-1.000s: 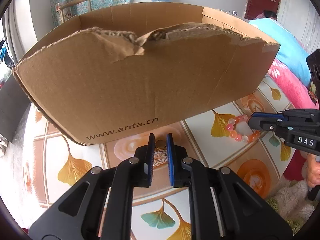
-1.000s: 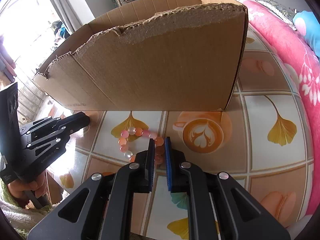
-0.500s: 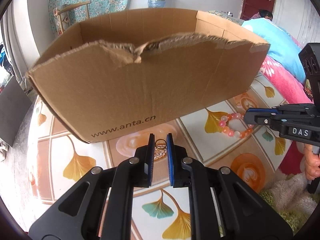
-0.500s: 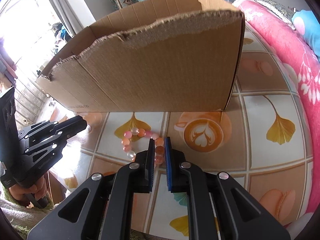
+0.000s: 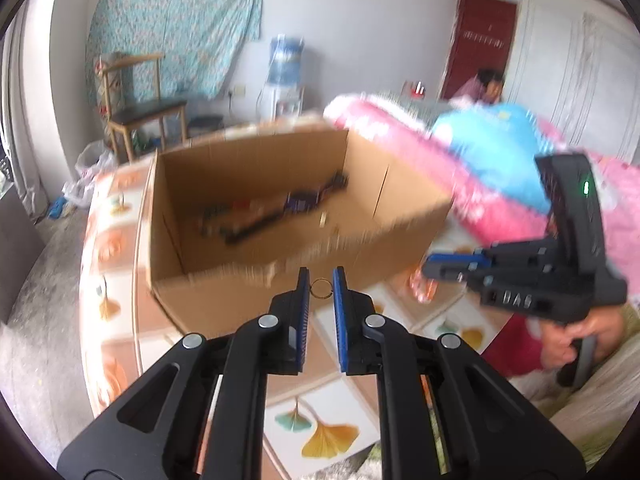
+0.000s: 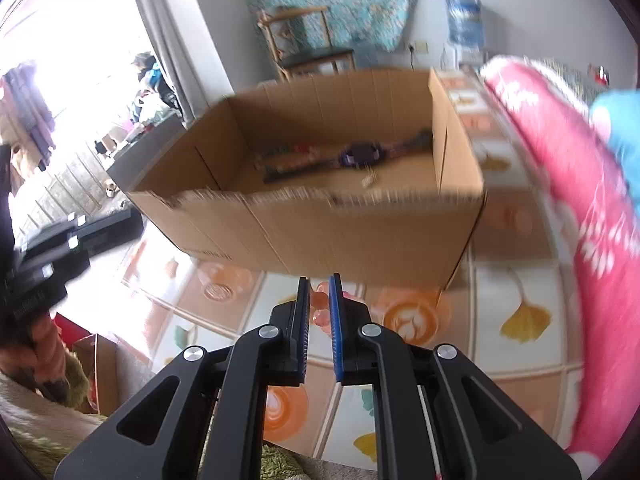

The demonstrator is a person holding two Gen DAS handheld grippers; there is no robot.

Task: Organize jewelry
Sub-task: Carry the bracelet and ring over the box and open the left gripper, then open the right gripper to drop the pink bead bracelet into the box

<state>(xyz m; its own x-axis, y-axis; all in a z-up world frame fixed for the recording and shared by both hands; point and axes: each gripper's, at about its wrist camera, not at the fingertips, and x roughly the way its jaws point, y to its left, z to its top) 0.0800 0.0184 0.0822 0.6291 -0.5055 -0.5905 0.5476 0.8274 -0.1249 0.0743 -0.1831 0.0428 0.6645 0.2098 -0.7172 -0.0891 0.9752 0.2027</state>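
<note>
I have a piece of jewelry in each gripper, both held above the desk [image 6: 516,280] in front of the open cardboard box [image 5: 256,200]. The left gripper [image 5: 321,280] has its jaws clenched on a thin gold ring [image 5: 321,288], which stands upright between the blue pads. The right gripper [image 6: 319,288] has its jaws grasping a pink and orange bead bracelet [image 6: 320,308]; only a few beads show between the pads, and the rest hangs out of sight below them.

The step in hand, as I judge it, is carrying both pieces over the near wall of the box and letting them go inside. To do it well I would clear the torn near edge with room to spare, since the ragged cardboard could snag the hanging beads. I would bring each gripper well inside the walls before releasing, so nothing bounces out. The ring is small, hard and smooth, so it may roll or skip on landing; a low release suits it. The bracelet is a loose loop of round glossy beads and should simply slump.

The box is plain brown corrugated cardboard with stiff walls. Inside it lies a dark, long, strap-like piece with a purple part [image 6: 362,156], blurred. The desk has a glossy cover printed with yellow leaves and coffee cups.
</note>
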